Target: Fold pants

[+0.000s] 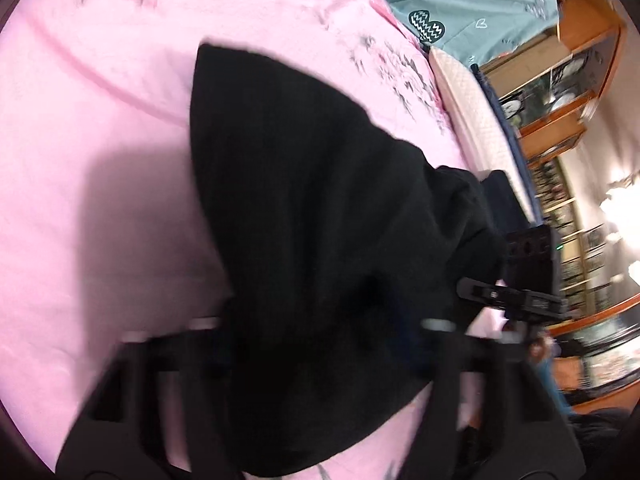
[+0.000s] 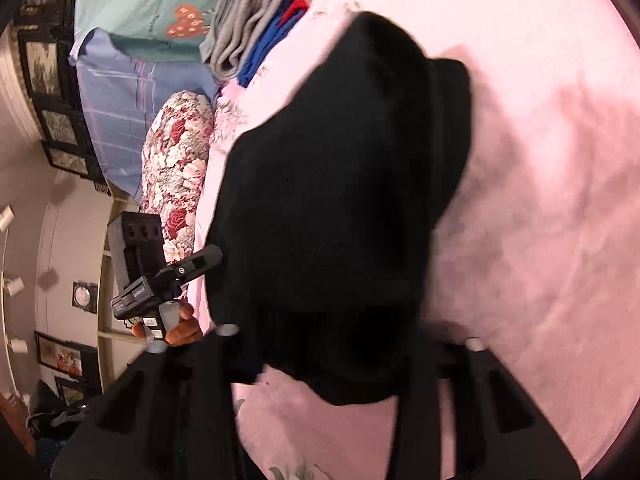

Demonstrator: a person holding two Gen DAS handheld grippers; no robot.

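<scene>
Garment: black soft fabric pants (image 1: 312,208), bunched on pink bedsheet (image 1: 100,128).
Left gripper (image 1: 320,332): cloth between jaws; grip unclear.
Right gripper (image 2: 348,340): likewise unclear.
Technique: lower both edges level, aligned.

Left gripper (image 1: 320,326) and right gripper (image 2: 352,338), jaws partly apart.

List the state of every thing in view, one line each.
Pants: folded into a thick bundle on the pink sheet, near end between both grippers' fingers.
Left gripper: jaws apart around the pants; grip unclear.
Right gripper: jaws apart around the pants; grip unclear.
Pink sheet: spread flat.
Grey and blue clothes: heaped, unfolded.
</scene>
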